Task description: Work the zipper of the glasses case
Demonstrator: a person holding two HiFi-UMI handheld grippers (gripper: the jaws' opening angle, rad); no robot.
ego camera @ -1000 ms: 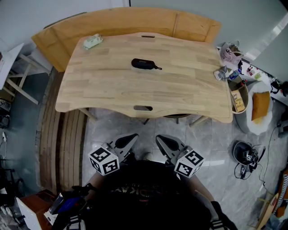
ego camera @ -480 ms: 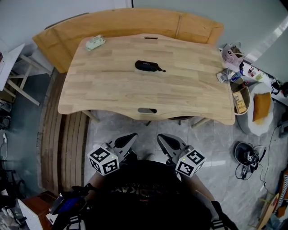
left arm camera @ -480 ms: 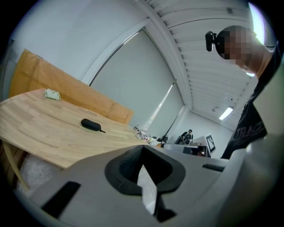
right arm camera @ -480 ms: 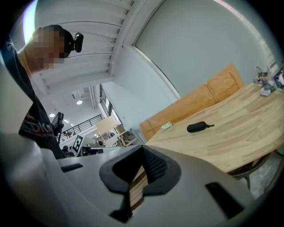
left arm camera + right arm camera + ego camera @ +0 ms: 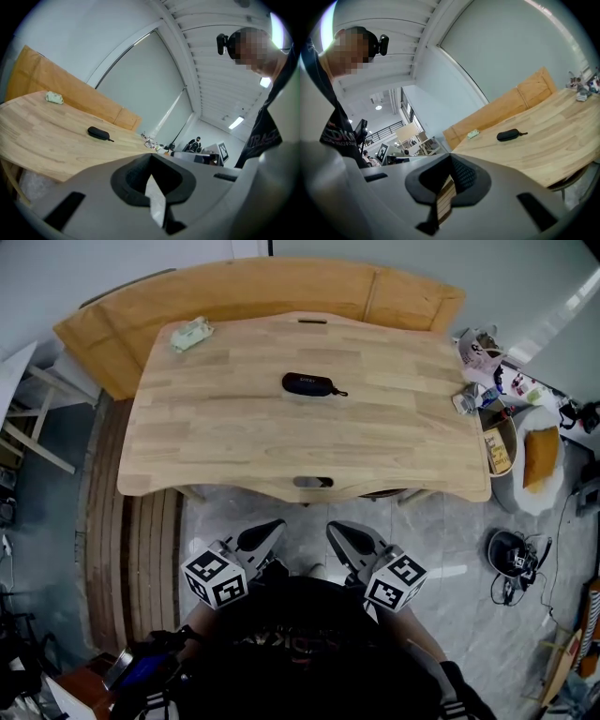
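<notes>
Shifted slightly down the head view is the case (image 5: 309, 384); its print cannot be read. Left gripper (image 5: 267, 531) and right gripper (image 5: 342, 532) are clenched, empty.

Table (image 5: 394, 437): light wood.
Floor (image 5: 441, 540): grey tiles under table.
Panel (image 5: 281, 287): wooden, behind table.
Wall (image 5: 94, 263): pale, behind table.

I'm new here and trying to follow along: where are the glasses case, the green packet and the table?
Glasses case (image 5: 308, 383), head view, middle of its black shell.
Green packet (image 5: 190, 334), head view, its centre.
Table (image 5: 234, 437), head view, bare wooden top.
</notes>
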